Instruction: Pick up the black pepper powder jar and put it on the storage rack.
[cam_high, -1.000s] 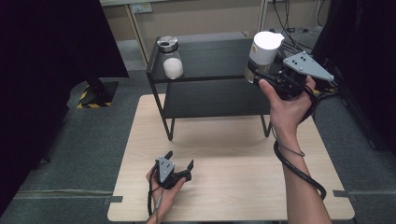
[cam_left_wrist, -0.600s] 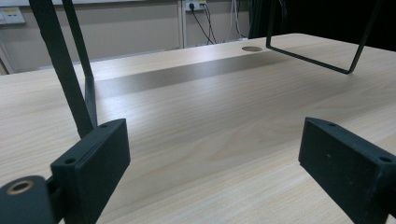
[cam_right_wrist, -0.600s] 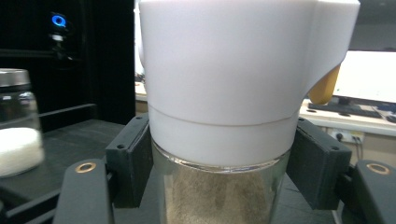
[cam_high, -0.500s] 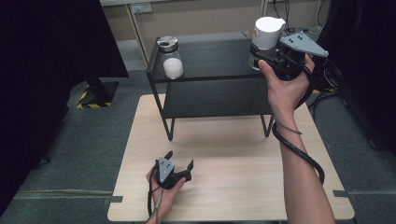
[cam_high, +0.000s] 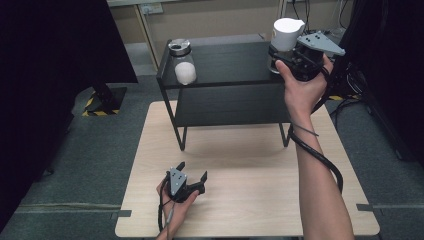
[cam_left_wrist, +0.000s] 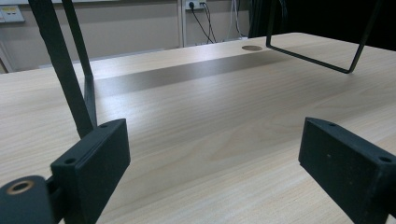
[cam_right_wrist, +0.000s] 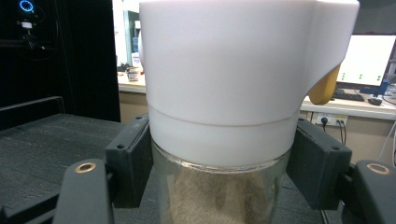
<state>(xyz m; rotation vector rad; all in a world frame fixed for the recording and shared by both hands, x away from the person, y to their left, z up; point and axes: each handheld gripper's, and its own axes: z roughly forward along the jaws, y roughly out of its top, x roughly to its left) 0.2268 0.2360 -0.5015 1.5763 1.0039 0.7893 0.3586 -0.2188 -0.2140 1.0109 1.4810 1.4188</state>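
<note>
My right gripper (cam_high: 279, 54) is shut on a glass jar with a white lid (cam_high: 286, 34), held upright over the right end of the black shelf rack (cam_high: 225, 95). In the right gripper view the jar (cam_right_wrist: 224, 93) stands between both black pads, brownish powder showing in its glass below the lid. A second jar with a metal lid and white contents (cam_high: 183, 62) stands on the shelf's left end. My left gripper (cam_high: 192, 171) rests low on the wooden table (cam_high: 250, 165) near the front, open; its jaws (cam_left_wrist: 210, 158) stand wide with nothing between them.
The rack's thin black legs (cam_left_wrist: 70, 70) stand on the table ahead of the left gripper. A cable (cam_high: 320, 160) trails along the right forearm. Grey floor surrounds the table, with dark curtains at left and right.
The right hand has carried the white-lidded jar up and farther back over the shelf's right end. The left hand and its gripper have not moved.
</note>
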